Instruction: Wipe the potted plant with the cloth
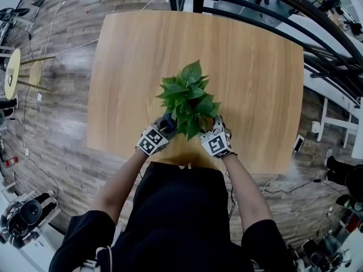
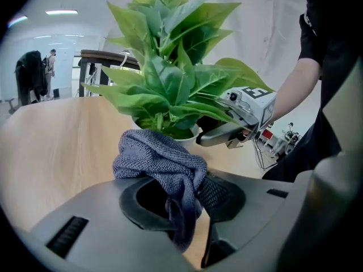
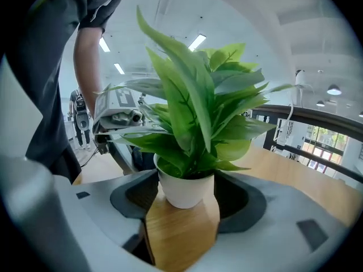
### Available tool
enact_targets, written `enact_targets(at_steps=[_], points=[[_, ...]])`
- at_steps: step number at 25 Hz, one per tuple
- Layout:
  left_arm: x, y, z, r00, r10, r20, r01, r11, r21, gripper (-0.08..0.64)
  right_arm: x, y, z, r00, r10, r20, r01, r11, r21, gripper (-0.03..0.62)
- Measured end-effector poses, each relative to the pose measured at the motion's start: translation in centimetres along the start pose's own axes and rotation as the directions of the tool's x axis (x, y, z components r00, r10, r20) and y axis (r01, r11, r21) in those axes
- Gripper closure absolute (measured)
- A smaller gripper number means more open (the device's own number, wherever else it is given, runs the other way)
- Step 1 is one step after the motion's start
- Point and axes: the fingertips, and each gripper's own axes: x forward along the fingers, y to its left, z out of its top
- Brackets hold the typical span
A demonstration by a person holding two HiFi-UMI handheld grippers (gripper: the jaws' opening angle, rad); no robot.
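Observation:
A potted plant with broad green leaves stands on the wooden table, near its front edge. In the right gripper view its white pot sits between the jaws of my right gripper, which is open, with a little room on each side. My left gripper is shut on a bunched grey-blue cloth. The cloth is held just in front of the pot, under the lowest leaves. In the head view the left gripper and right gripper flank the plant, leaves hiding their tips.
The table's front edge runs just behind both grippers, against the person's body. Black railings stand beyond the far right corner. Stools stand on the wood floor to the left, and cables and equipment lie around.

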Motion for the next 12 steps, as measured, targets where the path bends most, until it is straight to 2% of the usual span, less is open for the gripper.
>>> enact_targets(at_steps=[5,12], points=[[0.1,-1.6,0.1,0.999,-0.034,-0.001,0.034,0.999,-0.007,0.423,0.3,0.1,0.1,1.0,-0.027,-0.002,0.027,1.0,0.011,0.303],[-0.6,0.8,-0.4,1.0,0.021,-0.011,-0.021,1.0,-0.02,0.422,-0.5,2.3,-0.2,1.0,0.001,-0.02,-0.001,1.0,-0.012,0.304]])
